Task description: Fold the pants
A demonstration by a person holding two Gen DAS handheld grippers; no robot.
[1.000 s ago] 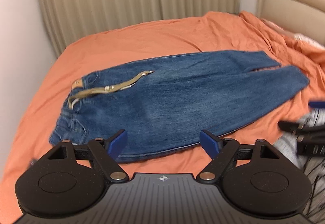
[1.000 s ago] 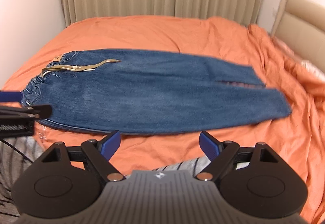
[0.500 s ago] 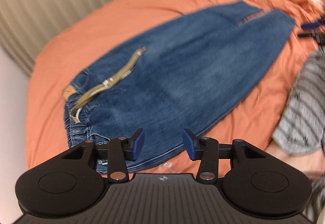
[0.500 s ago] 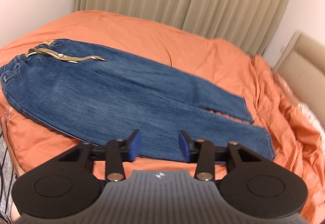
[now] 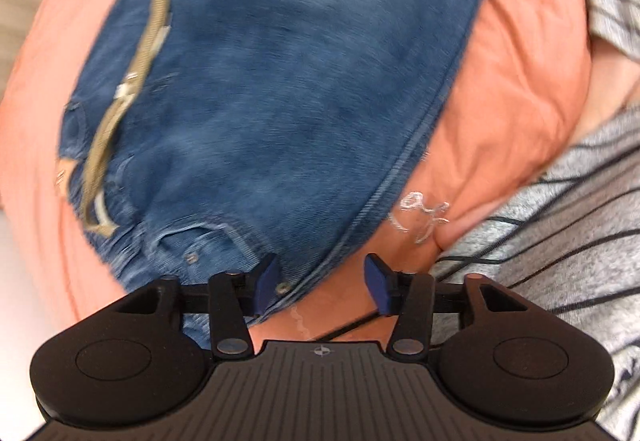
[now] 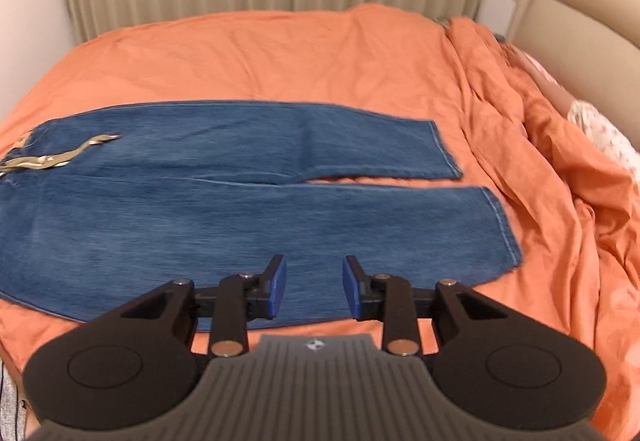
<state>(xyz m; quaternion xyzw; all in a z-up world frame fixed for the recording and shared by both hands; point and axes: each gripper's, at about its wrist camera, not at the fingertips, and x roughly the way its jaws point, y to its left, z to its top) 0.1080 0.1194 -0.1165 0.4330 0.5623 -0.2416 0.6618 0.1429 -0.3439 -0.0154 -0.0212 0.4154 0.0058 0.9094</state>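
Jeans laid flat across the orange bed, both grippers parted and empty.

The jeans (image 6: 224, 209) run lengthwise left to right, waistband and tan belt (image 6: 48, 159) at left, leg hems at right. The left gripper (image 5: 322, 283) hangs open over the waistband's near corner; the right gripper (image 6: 314, 287) hangs open above the near leg. Rumpled duvet (image 6: 560, 161) lies just beyond the hems.

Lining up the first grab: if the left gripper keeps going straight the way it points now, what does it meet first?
Probably the near seam edge of the blue denim pants, by the waist corner. The left gripper is open, straddling that edge, with the orange bedsheet under its right finger. Blur makes depth uncertain.
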